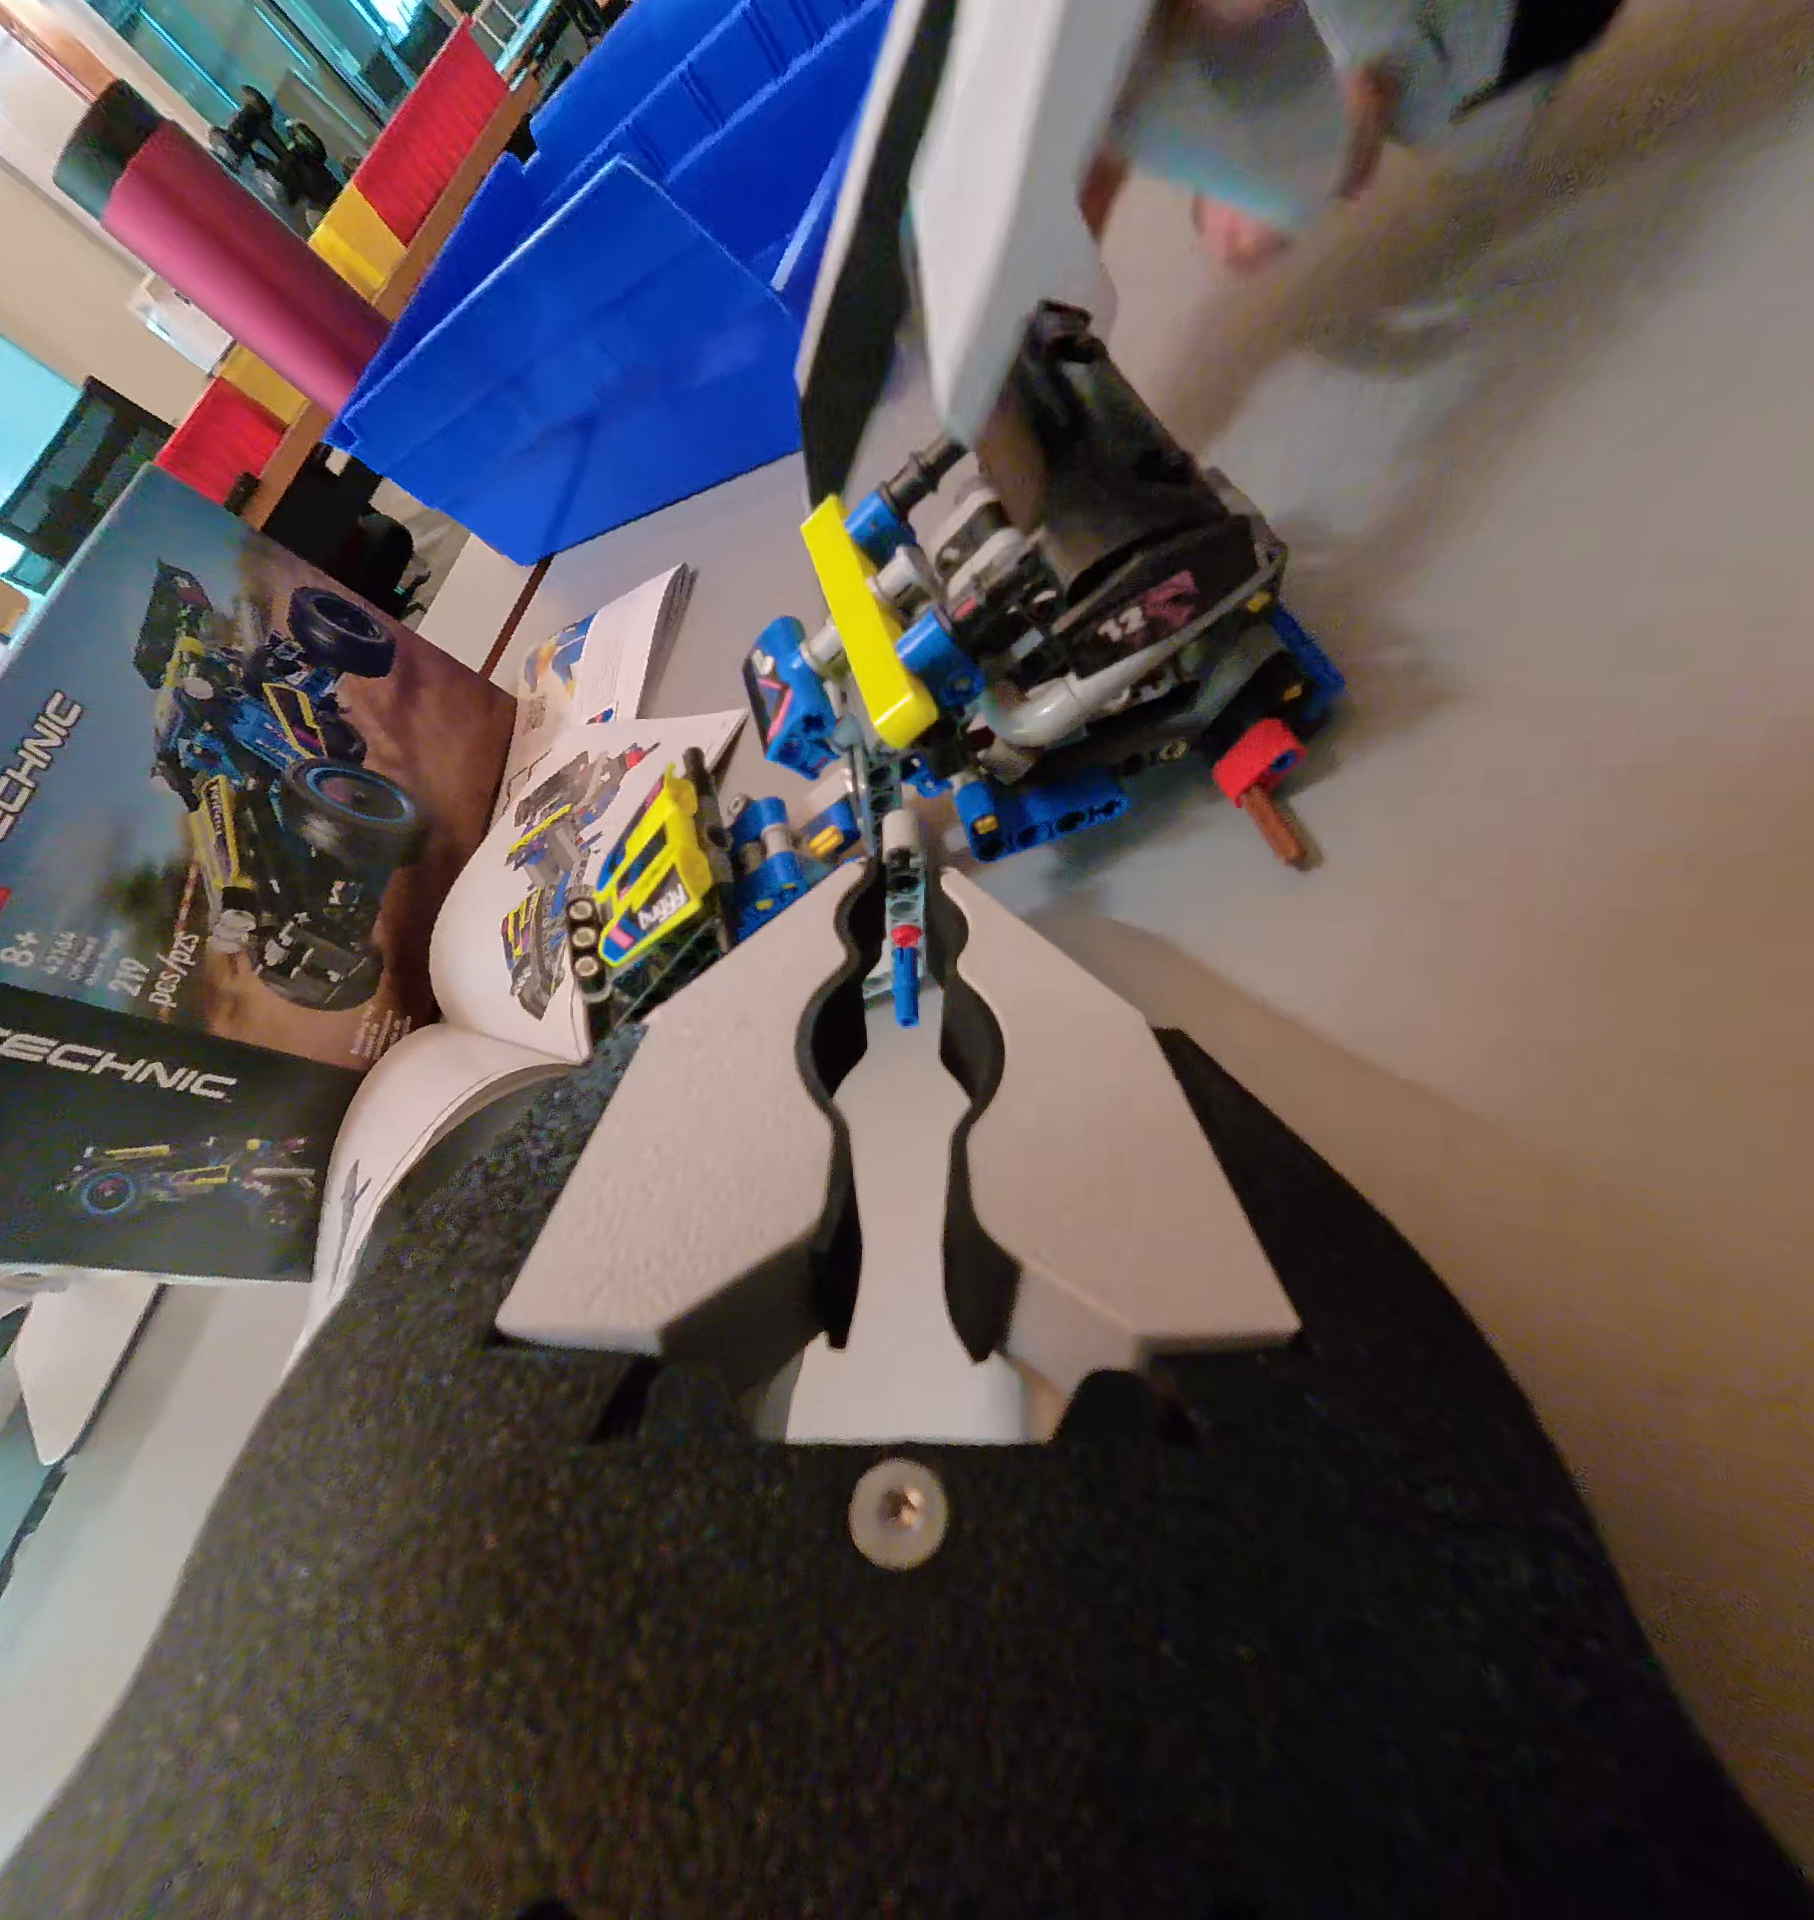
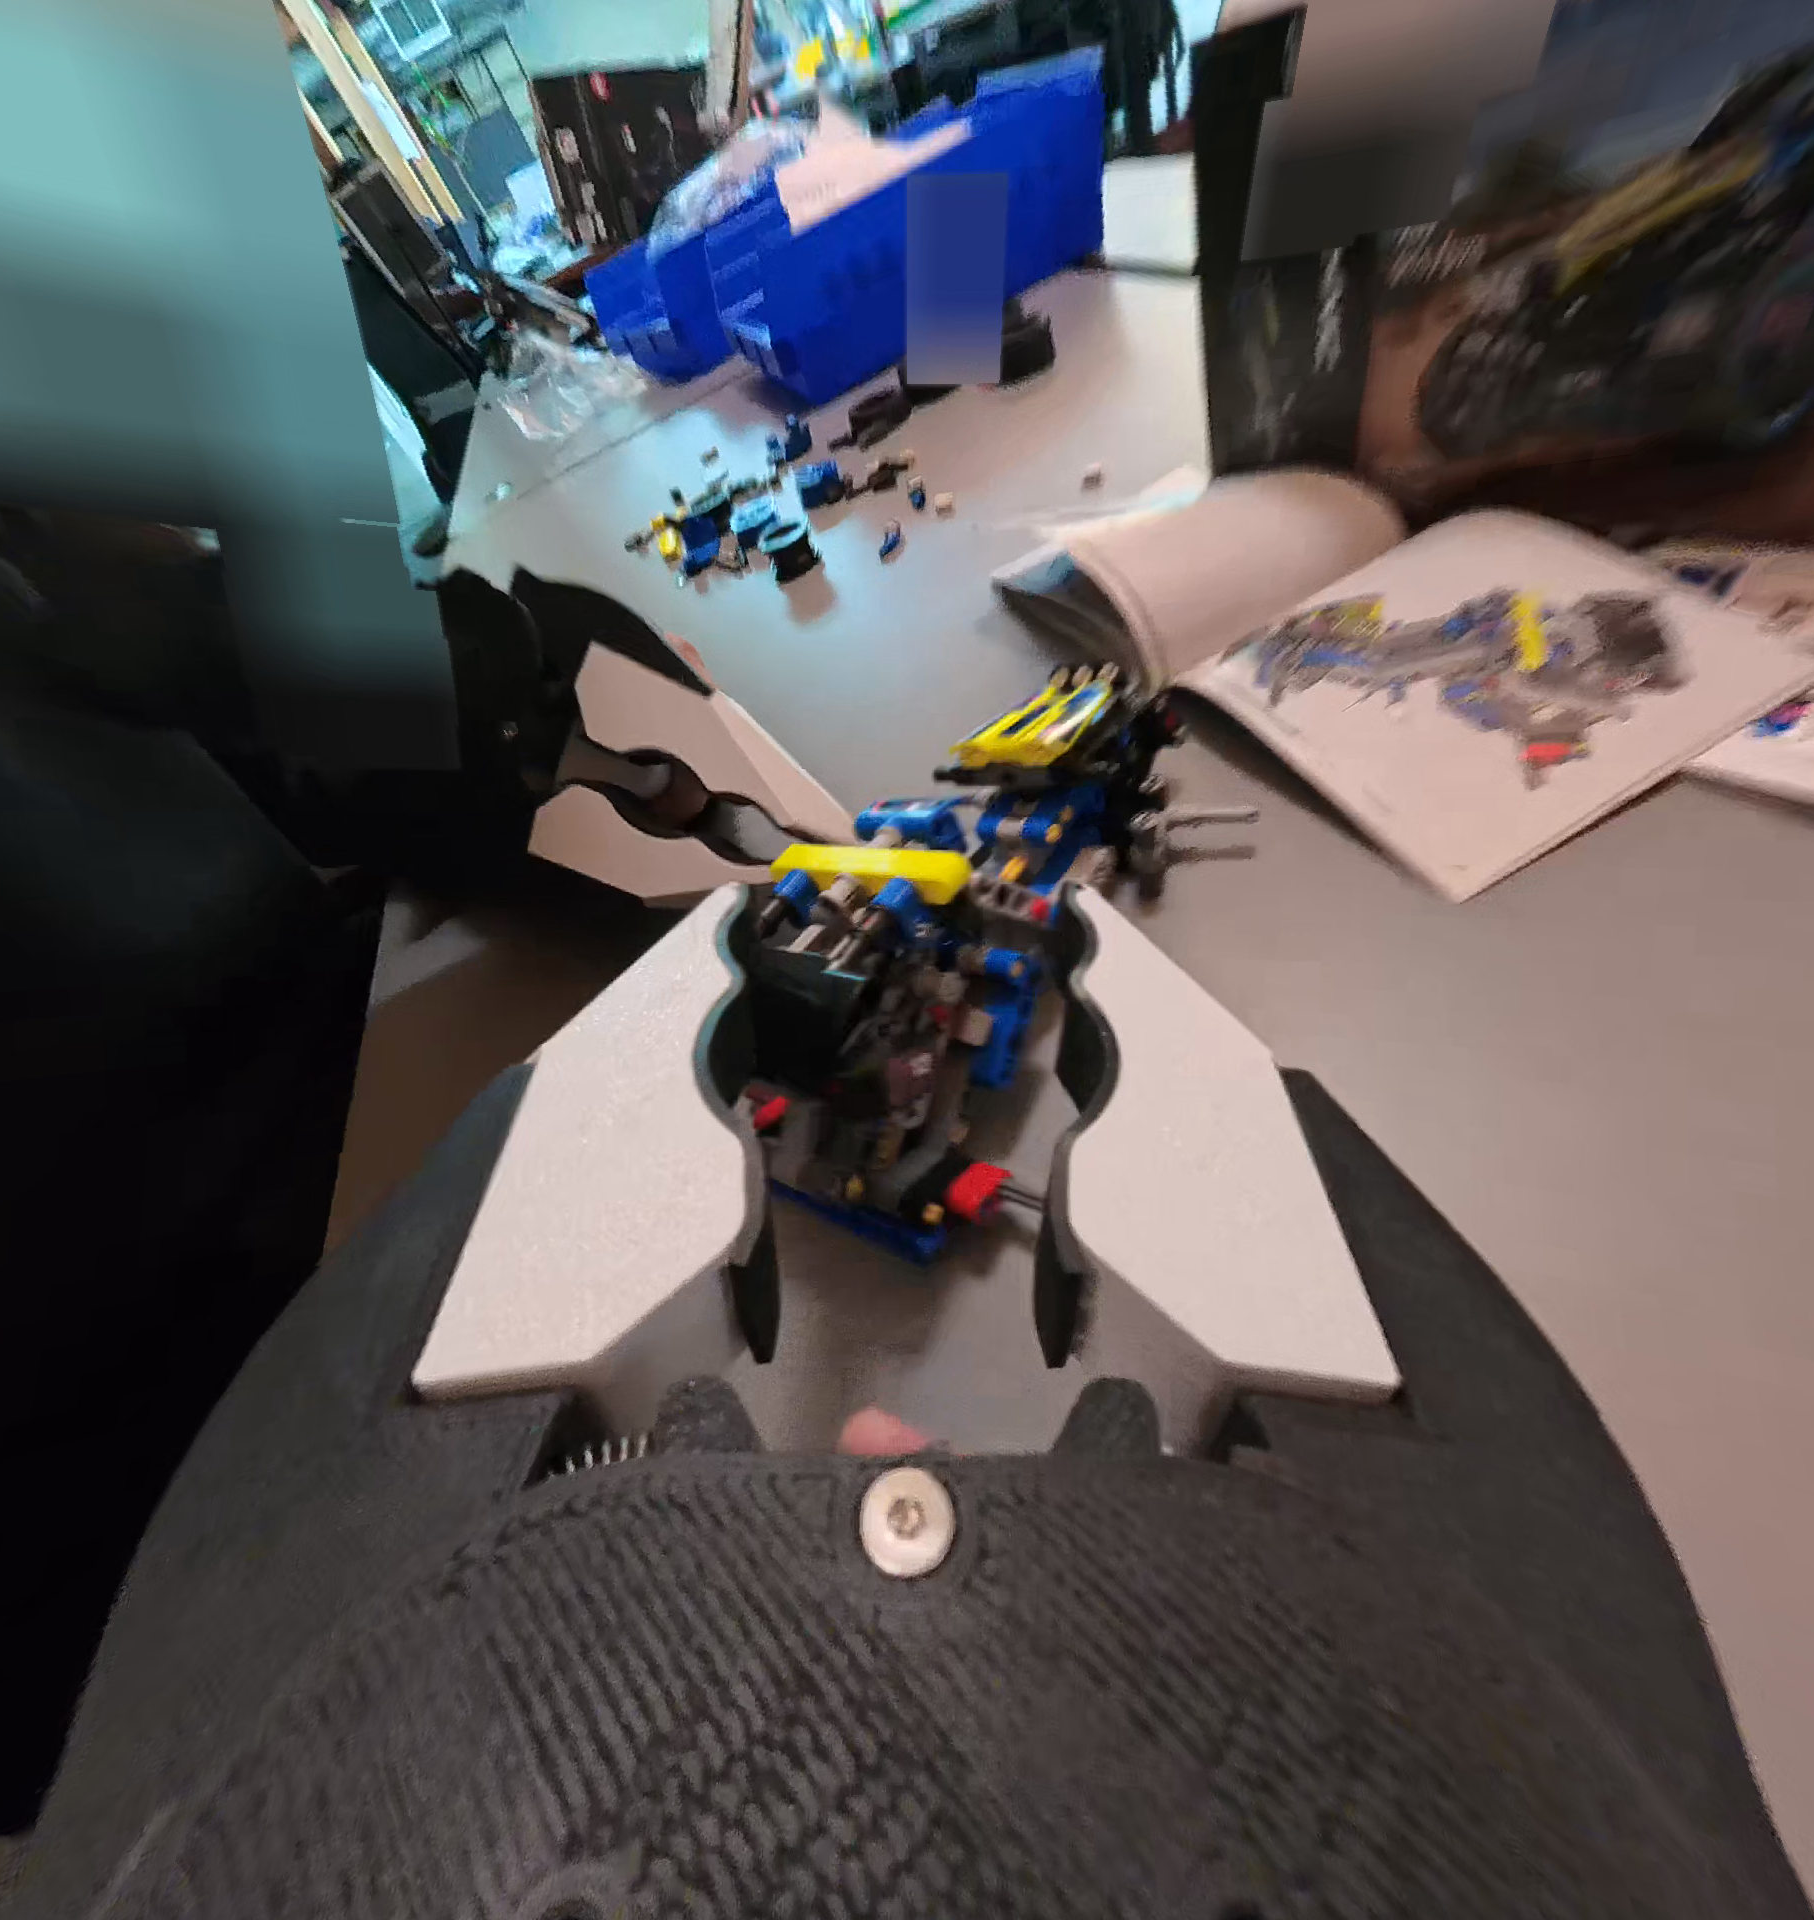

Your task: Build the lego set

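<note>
Left gripper (image 1: 898,940) nearly closed, white fingers (image 1: 737,1060) pinching a thin grey perforated brick-toy beam (image 1: 901,914) with a red and blue pin; beam joined at its far end to the blue, black and yellow brick-built vehicle chassis (image 1: 1090,634) on the grey tabletop (image 1: 1505,935); right gripper (image 2: 908,997) part open, jaws straddling that chassis (image 2: 882,1039), contact of the pads not clear through the blur; open instruction booklet (image 2: 1454,675), toy box (image 1: 186,748), blue plastic bins (image 1: 591,343) and loose bricks (image 2: 757,509) lying around.
</note>
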